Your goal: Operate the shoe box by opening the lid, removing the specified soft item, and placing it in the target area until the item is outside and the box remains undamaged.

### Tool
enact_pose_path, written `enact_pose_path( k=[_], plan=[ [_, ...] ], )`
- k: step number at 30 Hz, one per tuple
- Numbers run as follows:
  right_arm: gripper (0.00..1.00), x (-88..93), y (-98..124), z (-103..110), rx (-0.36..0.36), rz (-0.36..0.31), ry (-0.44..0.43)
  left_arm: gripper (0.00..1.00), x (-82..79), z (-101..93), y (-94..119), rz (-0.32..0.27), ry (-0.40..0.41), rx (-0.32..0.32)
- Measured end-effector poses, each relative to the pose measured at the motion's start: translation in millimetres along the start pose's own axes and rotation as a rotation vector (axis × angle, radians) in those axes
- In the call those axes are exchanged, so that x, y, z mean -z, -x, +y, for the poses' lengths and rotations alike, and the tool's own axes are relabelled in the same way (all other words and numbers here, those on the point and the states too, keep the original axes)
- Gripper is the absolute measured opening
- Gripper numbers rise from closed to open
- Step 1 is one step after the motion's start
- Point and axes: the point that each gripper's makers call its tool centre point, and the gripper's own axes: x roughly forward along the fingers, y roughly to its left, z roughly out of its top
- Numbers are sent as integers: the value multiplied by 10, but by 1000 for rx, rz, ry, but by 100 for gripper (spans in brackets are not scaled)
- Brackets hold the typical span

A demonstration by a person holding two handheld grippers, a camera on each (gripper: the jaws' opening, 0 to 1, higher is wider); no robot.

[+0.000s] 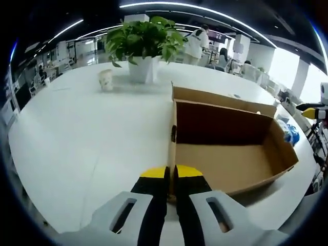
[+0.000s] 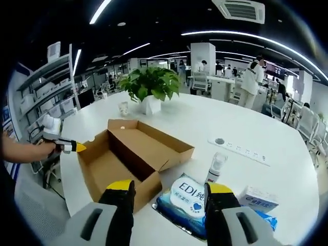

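In the left gripper view the left hand-held gripper [image 1: 170,173] is closed at the near edge of the open shoe box [image 1: 230,148] on the white table [image 1: 77,138], and in the right gripper view the right hand-held gripper [image 2: 169,192] stands open over the soft wipes pack [image 2: 187,202], just right of the box.

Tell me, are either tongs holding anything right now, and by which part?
The left tongs are shut on the near wall of the shoe box, at its rim. The right tongs are open, straddling the wipes pack without gripping it.
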Motion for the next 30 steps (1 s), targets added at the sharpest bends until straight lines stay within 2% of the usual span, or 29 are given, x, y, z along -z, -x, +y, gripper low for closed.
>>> enact_pose_path(
  k=[4,7,15,30],
  plan=[
    [48,-59,-106,-48,8,14,-15,2,0,14,-4,5,23,-9],
    [48,-88,-190,-63,-2,31,-56,2,-1,14,-3,3,27,-17],
    [46,-249,-463,-179,0,55,-78,2,-4,20,-8,6,31,-16],
    [43,-357,-878,-275,-17,116,-79,2,-13,28,-19,6,34,-24]
  ],
)
